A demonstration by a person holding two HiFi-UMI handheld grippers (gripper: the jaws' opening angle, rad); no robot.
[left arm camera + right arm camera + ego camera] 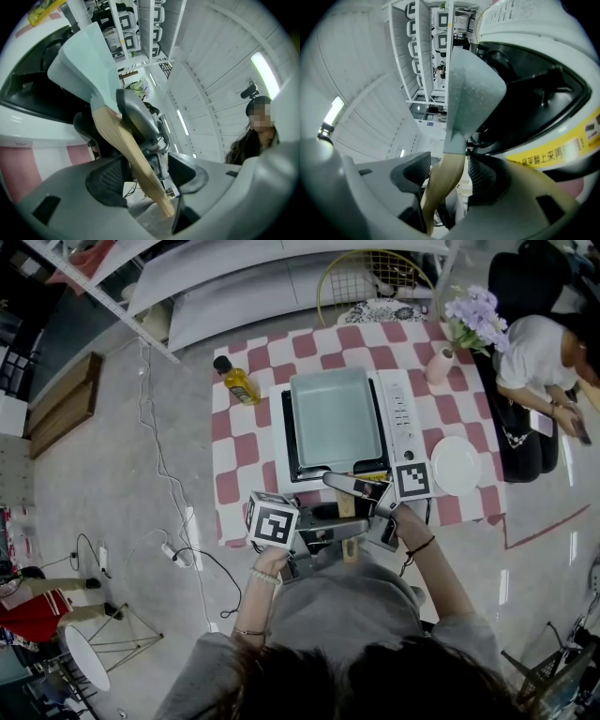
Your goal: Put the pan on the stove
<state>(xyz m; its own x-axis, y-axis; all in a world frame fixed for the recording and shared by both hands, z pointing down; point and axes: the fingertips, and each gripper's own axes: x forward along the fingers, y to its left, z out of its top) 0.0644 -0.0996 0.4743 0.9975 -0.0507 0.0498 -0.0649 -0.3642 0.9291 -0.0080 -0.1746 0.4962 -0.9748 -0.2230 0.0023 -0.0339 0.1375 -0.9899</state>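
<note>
A pale blue-grey square pan (335, 418) sits on the white tabletop stove (403, 413), with its wooden handle (345, 506) pointing toward me. Both grippers reach level from opposite sides and straddle that handle. My left gripper (352, 531) comes from the left; in the left gripper view the handle (126, 145) crosses between its pads (105, 180), with a clear gap on the right side. My right gripper (342, 491) comes from the right; in the right gripper view the handle (445, 180) stands between its pads (483, 178) below the pan (471, 93). Both are open.
The stove stands on a pink-and-white checked tablecloth (244, 446). An oil bottle (237, 381) is left of it and a white plate (456, 465) to its right. A vase of purple flowers (441, 362) stands at the back right corner. A person (544, 352) sits beside the table's right end.
</note>
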